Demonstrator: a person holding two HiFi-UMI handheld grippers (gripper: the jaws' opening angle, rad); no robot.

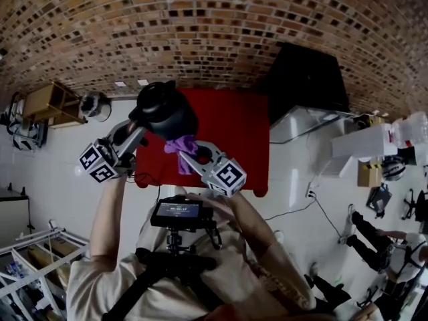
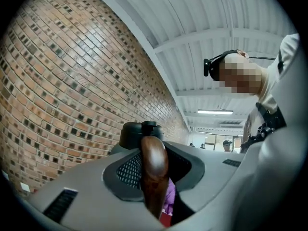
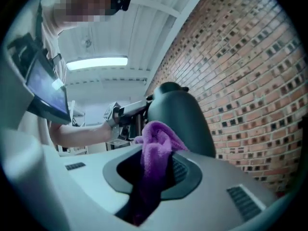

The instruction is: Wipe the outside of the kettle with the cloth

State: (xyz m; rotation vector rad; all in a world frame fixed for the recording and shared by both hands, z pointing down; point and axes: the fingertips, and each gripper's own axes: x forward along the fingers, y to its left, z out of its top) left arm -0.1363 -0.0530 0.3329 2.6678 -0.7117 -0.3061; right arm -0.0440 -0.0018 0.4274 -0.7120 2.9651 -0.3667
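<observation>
the left gripper (image 1: 136, 134) is clamped on the glossy brown wooden handle (image 2: 154, 170) of the dark rounded kettle (image 1: 164, 109). in the left gripper view the handle stands upright between the two jaws, pressed by both mesh pads, and the kettle's black lid (image 2: 139, 133) rises just beyond the jaw tips. a bit of purple shows past the handle, low and to the right of the jaws.

the right gripper (image 1: 192, 154) is closed on the fuzzy purple cloth (image 3: 156, 153). the cloth fills the gap between its jaws and bunches up over their tips, where it touches the kettle's dark side (image 3: 182, 117) straight ahead. beyond the cloth, left of the kettle as this gripper sees it, the left gripper (image 3: 122, 113) reaches in on the person's bare forearm (image 3: 79, 131).

from the head view the kettle sits between the two grippers, at the tips of both, held over the near left part of the red table top (image 1: 231, 129). the cloth (image 1: 182, 146) is just under the kettle's near side. a brick wall (image 1: 200, 25) stands behind.
</observation>
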